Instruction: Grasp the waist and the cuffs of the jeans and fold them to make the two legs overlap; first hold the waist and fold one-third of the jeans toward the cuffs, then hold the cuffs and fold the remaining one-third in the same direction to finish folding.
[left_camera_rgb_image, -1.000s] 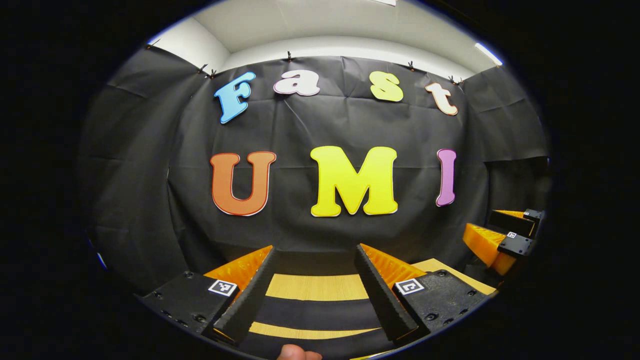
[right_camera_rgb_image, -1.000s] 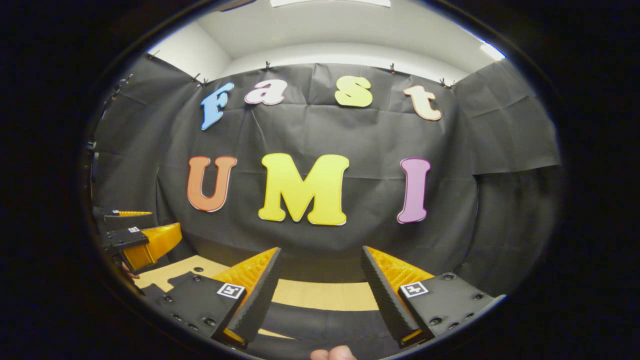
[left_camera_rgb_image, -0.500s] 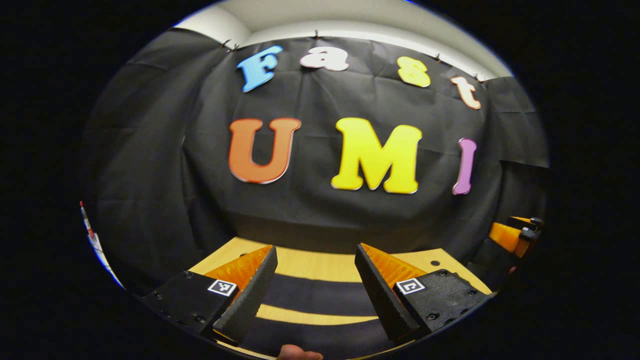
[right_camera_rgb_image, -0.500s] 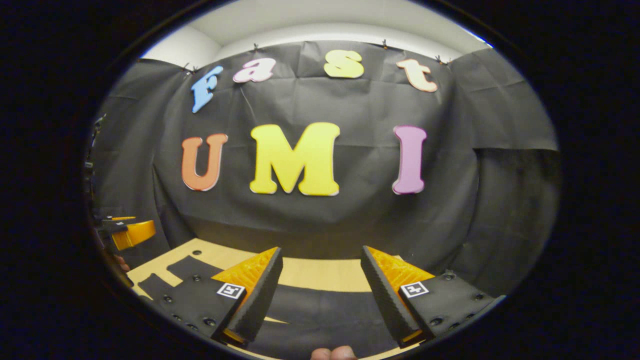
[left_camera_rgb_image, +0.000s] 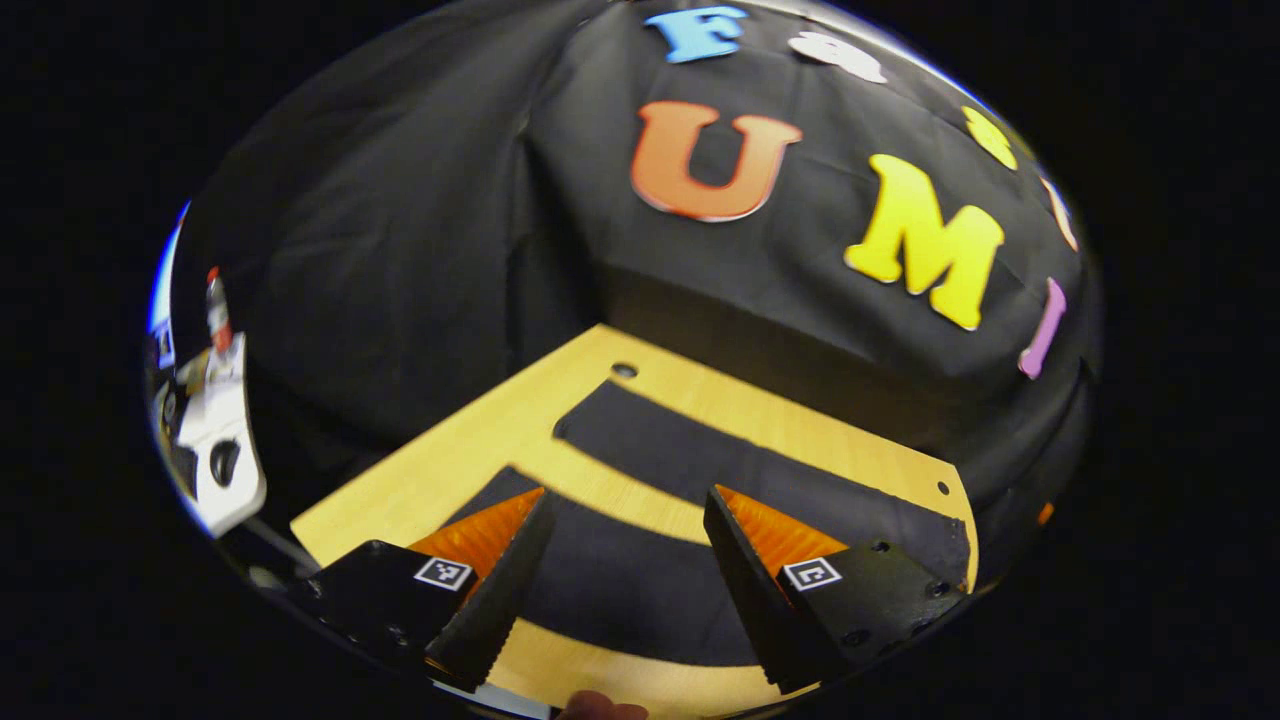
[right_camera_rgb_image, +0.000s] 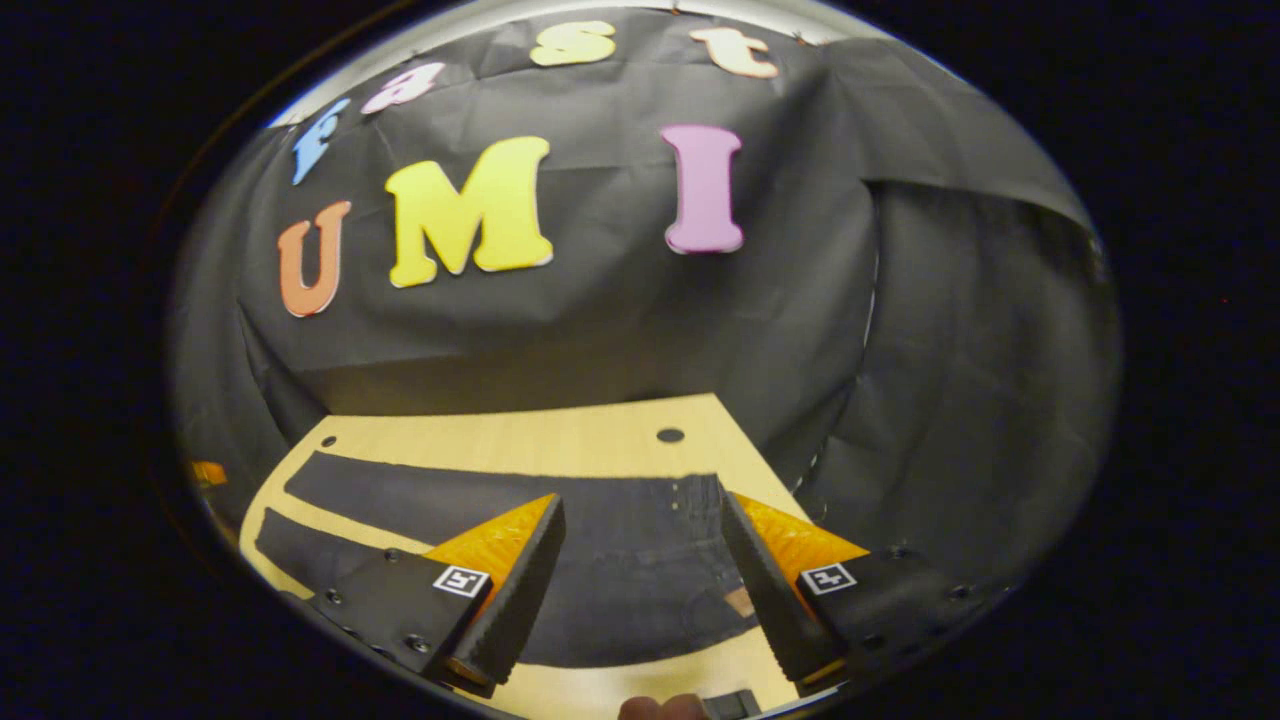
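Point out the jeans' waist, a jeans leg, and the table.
jeans' waist (right_camera_rgb_image: 640, 560), right gripper view, dark cloth between the open fingers.
jeans leg (left_camera_rgb_image: 720, 465), left gripper view, middle of the far leg.
table (right_camera_rgb_image: 520, 440), right gripper view, bare wood beyond the jeans.

Black cloth walls (right_camera_rgb_image: 960, 330) enclose a light wooden table (left_camera_rgb_image: 440, 470).

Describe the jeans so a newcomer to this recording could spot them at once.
Start at the light wooden table in front of the black cloth wall. The jeans lie flat on it, two long legs spread apart with bare wood between. They are the one dark garment on the pale top, waist end between the open right gripper fingers.
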